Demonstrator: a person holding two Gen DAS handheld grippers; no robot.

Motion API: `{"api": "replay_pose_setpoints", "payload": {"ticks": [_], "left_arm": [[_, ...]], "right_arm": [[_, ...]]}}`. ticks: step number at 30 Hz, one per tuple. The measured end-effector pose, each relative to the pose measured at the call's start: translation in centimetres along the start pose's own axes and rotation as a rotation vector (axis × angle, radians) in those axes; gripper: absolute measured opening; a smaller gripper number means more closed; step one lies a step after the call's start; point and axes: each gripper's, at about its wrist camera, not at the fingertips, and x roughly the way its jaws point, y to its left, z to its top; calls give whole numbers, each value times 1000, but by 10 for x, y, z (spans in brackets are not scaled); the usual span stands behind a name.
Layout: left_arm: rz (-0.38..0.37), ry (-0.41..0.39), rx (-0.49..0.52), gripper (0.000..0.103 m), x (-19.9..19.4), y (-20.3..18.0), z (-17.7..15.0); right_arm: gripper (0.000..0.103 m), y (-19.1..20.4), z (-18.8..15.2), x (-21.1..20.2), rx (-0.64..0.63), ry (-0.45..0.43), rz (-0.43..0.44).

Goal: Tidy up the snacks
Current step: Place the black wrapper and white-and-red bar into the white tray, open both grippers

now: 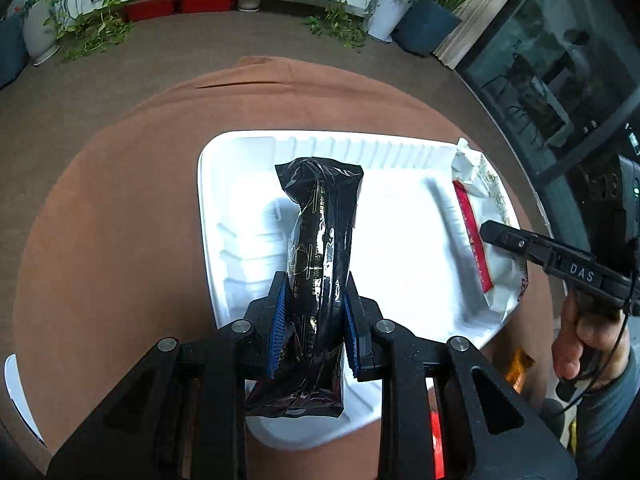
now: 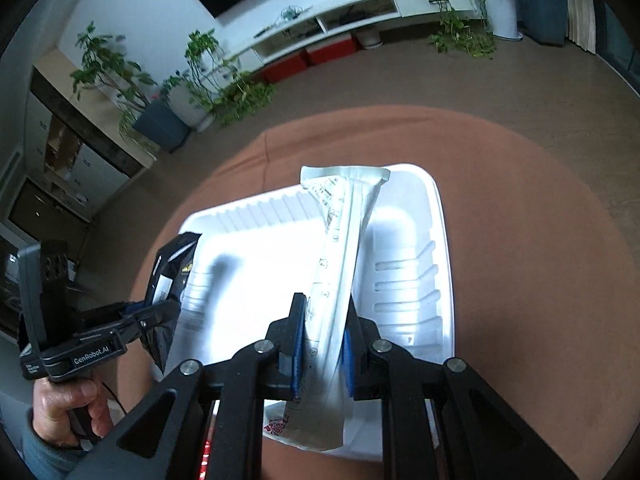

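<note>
A long black snack packet hangs over the white plastic tray, and my left gripper is shut on its lower part. The blue pads press both of its sides. My right gripper is shut on a white snack packet with red print, held above the right half of the same tray. In the left wrist view the white packet shows at the tray's right edge under the right gripper's finger. In the right wrist view the black packet sits at the tray's left edge.
The tray lies on a round table under a brown cloth. An orange wrapper and a red item lie on the cloth near the tray's near corner. A hand grips the right tool. Plants and a white shelf stand beyond.
</note>
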Motion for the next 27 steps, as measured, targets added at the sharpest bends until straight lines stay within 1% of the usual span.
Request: {"api": "replay_pose_setpoints", "payload": {"ticks": [3, 4, 6, 8, 11, 13, 15, 16, 18, 19, 20, 21, 22, 23, 24, 25, 26, 27], "left_arm": [[8, 3, 2, 23, 7, 0, 2], [13, 7, 4, 23, 12, -5, 3], [31, 16, 6, 23, 17, -7, 3], [34, 15, 1, 24, 22, -8, 2], [36, 8, 6, 26, 18, -15, -1], [43, 5, 8, 26, 19, -18, -9], [47, 2, 7, 26, 20, -20, -10], [49, 1, 7, 26, 20, -21, -12], [58, -11, 15, 26, 15, -23, -14], [60, -17, 21, 26, 13, -24, -14], [60, -22, 25, 26, 9, -25, -16], [60, -30, 29, 27, 4, -27, -17], [59, -39, 31, 30, -2, -28, -17], [55, -51, 32, 31, -8, -27, -18], [54, -68, 33, 39, -16, -28, -18], [55, -89, 35, 51, -24, -29, -20], [52, -109, 36, 56, -33, -29, -22], [43, -130, 39, 61, -44, -31, -26]], "right_arm": [[17, -3, 2, 7, -13, 8, -24], [17, 2, 5, 11, -16, 13, -30], [17, 4, 3, 19, -30, 28, -55], [17, 1, 0, 26, -42, 34, -75], [17, -2, -1, 28, -39, 28, -76], [17, -1, -2, 28, -46, 29, -86], [19, -1, -2, 28, -55, 33, -94], [22, -1, -3, 27, -56, 34, -94], [23, -1, -4, 25, -53, 34, -97], [25, -1, -5, 24, -50, 33, -95], [36, -1, -5, 22, -46, 30, -92], [43, -1, -5, 20, -41, 25, -90], [52, -1, -5, 16, -37, 17, -87], [57, 0, -5, 11, -34, 3, -81], [59, 0, -4, 5, -34, -9, -78], [63, 1, -4, -1, -34, -21, -79], [68, 1, -3, -12, -30, -41, -77], [70, 2, -4, -19, -26, -53, -70]]}}
